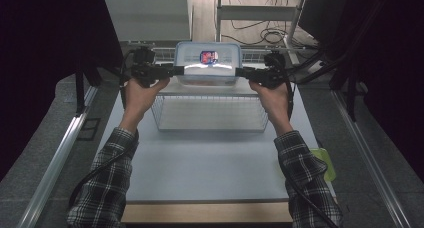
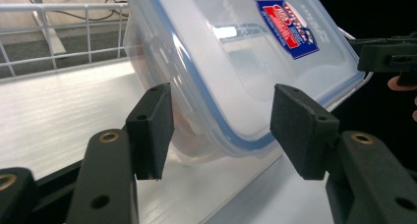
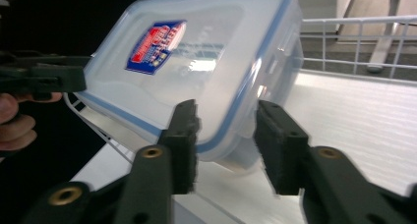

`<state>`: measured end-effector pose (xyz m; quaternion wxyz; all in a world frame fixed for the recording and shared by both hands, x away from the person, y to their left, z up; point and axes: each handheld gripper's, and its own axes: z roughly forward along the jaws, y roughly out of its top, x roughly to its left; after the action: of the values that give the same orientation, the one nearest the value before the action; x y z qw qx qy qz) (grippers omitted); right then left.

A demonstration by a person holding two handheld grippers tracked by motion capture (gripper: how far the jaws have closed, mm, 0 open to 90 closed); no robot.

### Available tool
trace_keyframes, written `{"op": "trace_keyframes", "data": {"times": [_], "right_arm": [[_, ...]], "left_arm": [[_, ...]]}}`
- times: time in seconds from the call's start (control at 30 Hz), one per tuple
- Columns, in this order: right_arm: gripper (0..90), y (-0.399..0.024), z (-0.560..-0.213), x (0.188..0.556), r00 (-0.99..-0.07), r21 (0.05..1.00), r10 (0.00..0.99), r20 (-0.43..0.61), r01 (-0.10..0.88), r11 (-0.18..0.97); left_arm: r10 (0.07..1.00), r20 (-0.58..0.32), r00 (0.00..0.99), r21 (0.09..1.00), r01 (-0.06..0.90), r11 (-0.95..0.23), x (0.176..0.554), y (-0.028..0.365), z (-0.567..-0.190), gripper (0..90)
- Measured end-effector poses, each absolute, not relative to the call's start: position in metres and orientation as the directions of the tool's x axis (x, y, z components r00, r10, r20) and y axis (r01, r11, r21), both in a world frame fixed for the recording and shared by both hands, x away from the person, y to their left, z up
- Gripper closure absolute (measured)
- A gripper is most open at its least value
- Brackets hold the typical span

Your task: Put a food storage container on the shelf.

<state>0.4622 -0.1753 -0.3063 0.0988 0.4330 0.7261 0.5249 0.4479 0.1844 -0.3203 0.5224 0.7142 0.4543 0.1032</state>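
A clear plastic food box (image 1: 207,63) with a blue-sealed lid and a red and blue label lies on a white shelf at the back of the table. My left gripper (image 1: 175,70) reaches in from its left side. In the left gripper view the gripper (image 2: 221,130) stands open around a corner of the box (image 2: 236,62), with a gap at the right pad. My right gripper (image 1: 245,72) comes in from the other side. Its jaws (image 3: 226,145) straddle the opposite corner of the box (image 3: 196,62), pads very near the lid rim and the wall, a thin gap still showing.
A white wire basket (image 1: 210,113) stands on the pale table (image 1: 200,168) just in front of the box. A wire rail (image 2: 59,32) runs behind the shelf. A yellow-green item (image 1: 326,160) lies at the table's right edge. Dark curtains hang on both sides.
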Motion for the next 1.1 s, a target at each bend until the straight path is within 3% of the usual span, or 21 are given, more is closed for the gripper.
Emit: {"op": "trace_keyframes", "data": {"times": [0.5, 0.77, 1.1], "right_arm": [[62.3, -0.183, -0.305, 0.466, -0.574, 0.849, 0.749, 0.331, 0.528, 0.029], [49.8, -0.185, -0.301, 0.451, -0.617, 0.877, 0.737, 0.275, 0.475, 0.070], [35.2, -0.191, -0.305, 0.430, -0.659, 0.892, 0.720, 0.218, 0.434, 0.127]], "left_arm": [[0.756, -0.328, 0.567, 0.848, 0.530, -0.029, 0.448, 0.176, -0.319, 43.4], [0.752, -0.250, 0.610, 0.885, 0.459, -0.079, 0.428, 0.179, -0.313, 37.9], [0.742, -0.153, 0.652, 0.876, 0.437, -0.203, 0.396, 0.183, -0.327, 27.9]]}}
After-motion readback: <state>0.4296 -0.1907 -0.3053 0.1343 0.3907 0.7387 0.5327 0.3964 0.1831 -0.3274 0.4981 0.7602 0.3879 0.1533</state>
